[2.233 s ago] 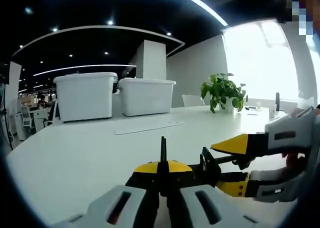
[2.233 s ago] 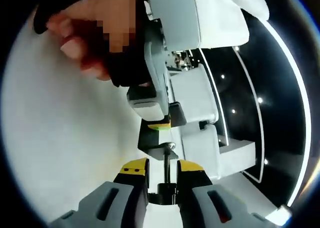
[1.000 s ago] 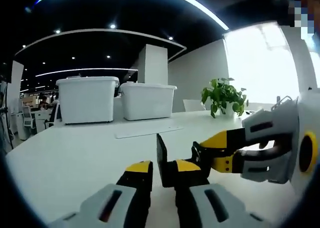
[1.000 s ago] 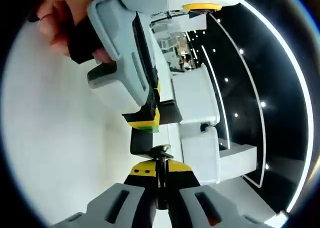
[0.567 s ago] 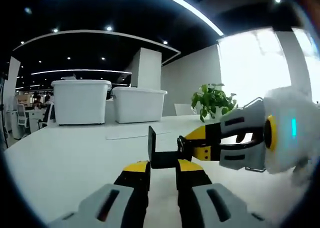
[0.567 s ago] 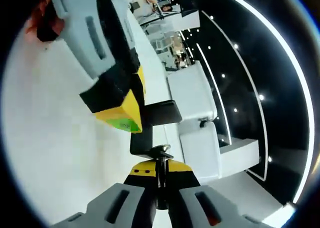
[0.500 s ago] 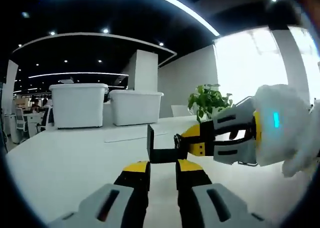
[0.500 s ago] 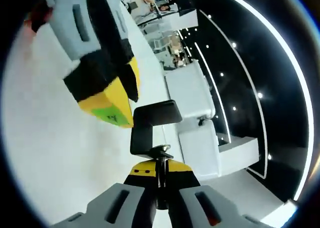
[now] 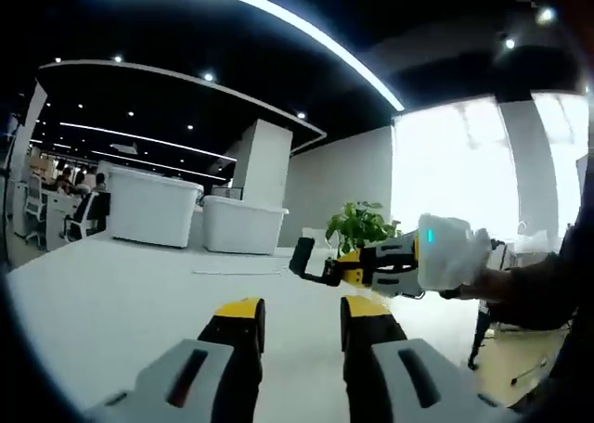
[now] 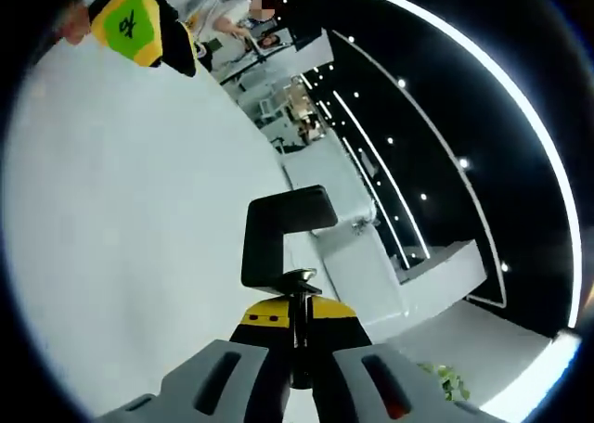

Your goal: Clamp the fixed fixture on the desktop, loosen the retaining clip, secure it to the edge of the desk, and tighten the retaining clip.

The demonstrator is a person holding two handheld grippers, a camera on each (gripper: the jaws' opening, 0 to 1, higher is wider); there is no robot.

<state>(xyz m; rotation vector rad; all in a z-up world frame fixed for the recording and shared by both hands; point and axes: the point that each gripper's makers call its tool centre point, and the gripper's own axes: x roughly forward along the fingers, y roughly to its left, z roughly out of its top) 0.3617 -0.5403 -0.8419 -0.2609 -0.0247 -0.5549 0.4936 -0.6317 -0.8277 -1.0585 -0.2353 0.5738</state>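
My right tool (image 10: 295, 328) is clamped on the screw (image 10: 297, 298) of the black clamp (image 10: 277, 233), holding it above the white bench (image 10: 130, 237). My left tool (image 9: 299, 319) has its jaws apart, empty, low over the bench, the clamp well ahead of it.

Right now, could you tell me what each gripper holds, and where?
The right gripper holds the black C-clamp by its screw; the left gripper holds nothing.

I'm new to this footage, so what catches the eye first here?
In the right gripper view, the black C-shaped clamp stands out, held by its screw in the shut right gripper above the white desk. In the left gripper view, the left gripper hangs open, with two white bins behind.
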